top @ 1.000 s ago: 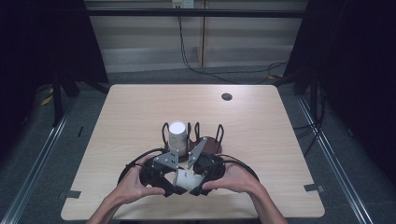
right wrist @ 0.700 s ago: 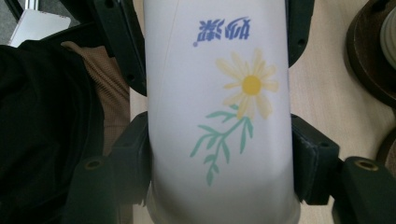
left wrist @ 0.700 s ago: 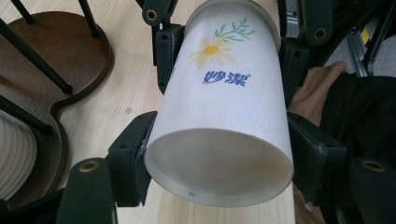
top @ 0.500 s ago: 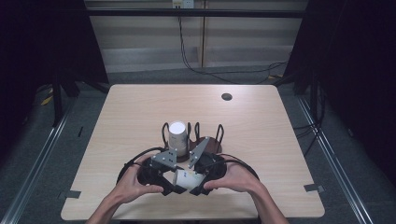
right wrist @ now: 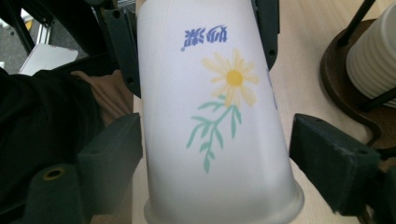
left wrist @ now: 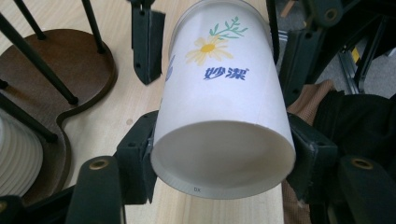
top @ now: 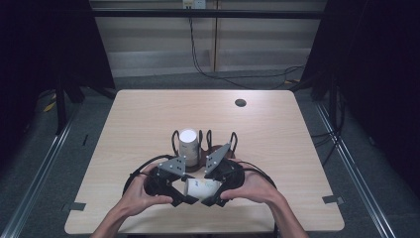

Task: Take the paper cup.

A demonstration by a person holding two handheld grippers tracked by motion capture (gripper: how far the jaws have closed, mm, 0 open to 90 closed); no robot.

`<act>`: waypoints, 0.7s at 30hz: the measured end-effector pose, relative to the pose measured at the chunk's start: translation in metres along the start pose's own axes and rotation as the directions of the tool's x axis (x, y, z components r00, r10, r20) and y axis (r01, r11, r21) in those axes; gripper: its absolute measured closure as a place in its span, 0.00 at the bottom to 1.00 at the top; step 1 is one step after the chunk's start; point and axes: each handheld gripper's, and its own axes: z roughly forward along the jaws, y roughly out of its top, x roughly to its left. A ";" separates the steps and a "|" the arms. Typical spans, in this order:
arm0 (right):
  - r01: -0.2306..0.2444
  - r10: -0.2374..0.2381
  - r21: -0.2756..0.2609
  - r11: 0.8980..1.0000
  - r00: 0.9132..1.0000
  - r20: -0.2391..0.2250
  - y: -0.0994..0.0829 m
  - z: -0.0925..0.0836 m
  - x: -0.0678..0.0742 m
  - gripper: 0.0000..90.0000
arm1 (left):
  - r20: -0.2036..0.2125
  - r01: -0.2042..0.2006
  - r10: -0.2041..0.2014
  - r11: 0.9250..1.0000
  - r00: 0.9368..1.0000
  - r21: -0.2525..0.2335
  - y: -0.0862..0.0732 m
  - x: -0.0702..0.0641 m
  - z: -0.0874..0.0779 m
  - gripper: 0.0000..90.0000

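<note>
The paper cup [top: 199, 188] lies on its side just above the bench [top: 148, 114], long axis running straight from one tool to the other. Your left tool [left wrist: 223, 154] clamps its base end — pads pressed on both sides. Your right tool [right wrist: 219, 158] has just been opening; its jaws stand clear of the rim end between them. The cup stack [top: 188, 147] on its rack [top: 210, 148] waits just beyond — left hand carries.

High view looks down over the table [top: 148, 114]; both claw views (close-up) share the paper cup [left wrist: 219, 112].
</note>
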 end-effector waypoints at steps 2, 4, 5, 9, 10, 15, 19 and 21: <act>-0.006 0.006 -0.013 1.000 1.000 0.008 -0.001 -0.003 0.000 0.18 | -0.008 0.008 -0.008 1.000 1.000 -0.012 0.000 0.001 -0.002 0.41; -0.009 0.009 -0.031 0.999 1.000 0.017 -0.001 -0.004 -0.001 0.17 | -0.012 0.007 -0.007 1.000 1.000 -0.017 -0.001 0.002 -0.005 0.41; -0.009 0.009 -0.031 0.999 1.000 0.017 -0.001 -0.004 -0.001 0.17 | -0.012 0.007 -0.007 1.000 1.000 -0.017 -0.001 0.002 -0.005 0.41; -0.024 0.026 -0.061 0.998 0.999 0.036 -0.002 -0.006 -0.003 0.16 | -0.033 0.027 -0.028 0.999 0.999 -0.039 -0.001 0.002 -0.009 0.41; -0.029 0.032 -0.072 0.997 0.999 0.039 -0.003 -0.006 -0.004 0.16 | -0.032 0.020 -0.022 0.999 0.999 -0.040 -0.001 0.003 -0.010 0.41; -0.058 0.063 -0.118 0.991 0.997 0.043 -0.007 -0.012 -0.008 0.16 | -0.043 0.036 -0.039 0.998 0.998 -0.058 -0.002 0.004 -0.013 0.41; -0.072 0.081 -0.139 0.988 0.995 0.057 -0.009 -0.014 -0.009 0.16 | -0.052 0.051 -0.055 0.996 0.997 -0.077 -0.005 0.006 -0.017 0.41; -0.084 0.094 -0.166 0.983 0.994 0.055 -0.011 -0.017 -0.009 0.16 | -0.056 0.056 -0.061 0.994 0.997 -0.090 -0.005 0.007 -0.019 0.41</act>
